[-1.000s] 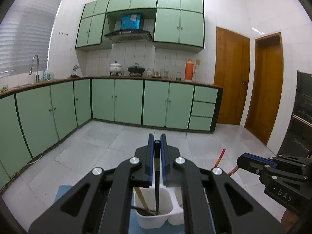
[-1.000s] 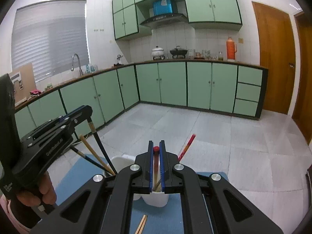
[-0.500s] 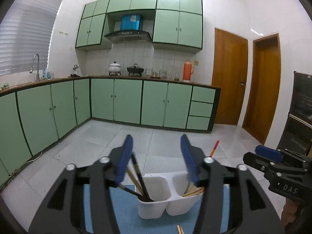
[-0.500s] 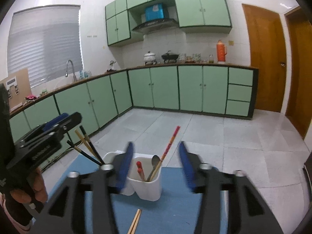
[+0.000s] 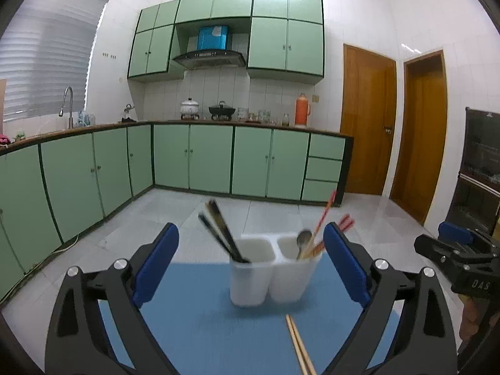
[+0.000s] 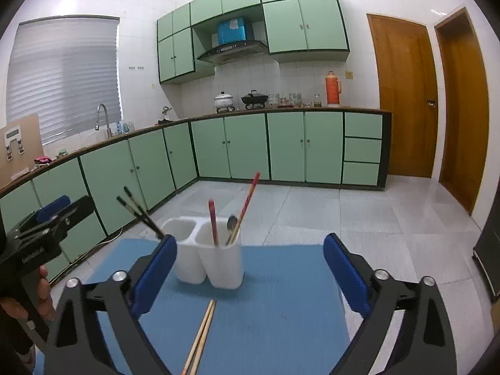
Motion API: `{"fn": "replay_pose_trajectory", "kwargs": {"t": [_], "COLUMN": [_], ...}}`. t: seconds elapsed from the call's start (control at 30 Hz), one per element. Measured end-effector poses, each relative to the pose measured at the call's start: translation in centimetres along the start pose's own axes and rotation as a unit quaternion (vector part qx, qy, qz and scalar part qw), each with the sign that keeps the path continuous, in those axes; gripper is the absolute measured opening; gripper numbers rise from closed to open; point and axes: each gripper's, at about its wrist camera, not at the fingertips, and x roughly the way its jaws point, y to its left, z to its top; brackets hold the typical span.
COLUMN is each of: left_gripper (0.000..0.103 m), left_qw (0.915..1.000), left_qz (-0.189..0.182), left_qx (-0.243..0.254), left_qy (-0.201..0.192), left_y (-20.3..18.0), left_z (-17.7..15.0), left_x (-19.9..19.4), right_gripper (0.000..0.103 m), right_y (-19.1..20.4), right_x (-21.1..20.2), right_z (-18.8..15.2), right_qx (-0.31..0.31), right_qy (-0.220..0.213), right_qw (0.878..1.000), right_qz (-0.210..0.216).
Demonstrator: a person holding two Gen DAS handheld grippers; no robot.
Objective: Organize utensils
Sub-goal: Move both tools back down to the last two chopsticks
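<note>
Working left to right: the left gripper is opening its jaws wide with nothing between the pads. The white holder, with 2 compartments, is standing on the blue mat, black chopsticks leaning in its left cup, red chopsticks and a spoon in its right. The right gripper is likewise spreading, gripping nothing. The wooden chopsticks are lying on the mat just before the holder; seemingly these come next, calling for a low pinch.

White "DAS" on black right gripper body at 3 o'clock (left wrist view); left gripper's lettering unreadable, too small.
</note>
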Motion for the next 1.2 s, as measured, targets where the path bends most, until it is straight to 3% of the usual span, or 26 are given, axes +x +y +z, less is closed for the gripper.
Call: {"fn": "replay_pose_trajectory", "kwargs": {"t": [0.53, 1.2], "left_gripper": [0.095, 0.095], "left_qw": [0.9934, 0.9835], "left_qz": [0.008, 0.028], "left_qx": [0.013, 0.007], "left_qy": [0.114, 0.178], "left_y": [0.0, 0.7], "left_z": [-9.8, -16.2], "left_x": [-2.6, -4.5], "right_gripper": [0.097, 0.096], "right_y": [0.9, 3.1], "right_x": [-0.7, -1.5], "right_z": [-8.5, -16.8], "right_qx": [0.025, 0.020], "right_qy": [0.087, 0.165], "right_qw": [0.996, 0.986], "right_qz": [-0.003, 0.006]}}
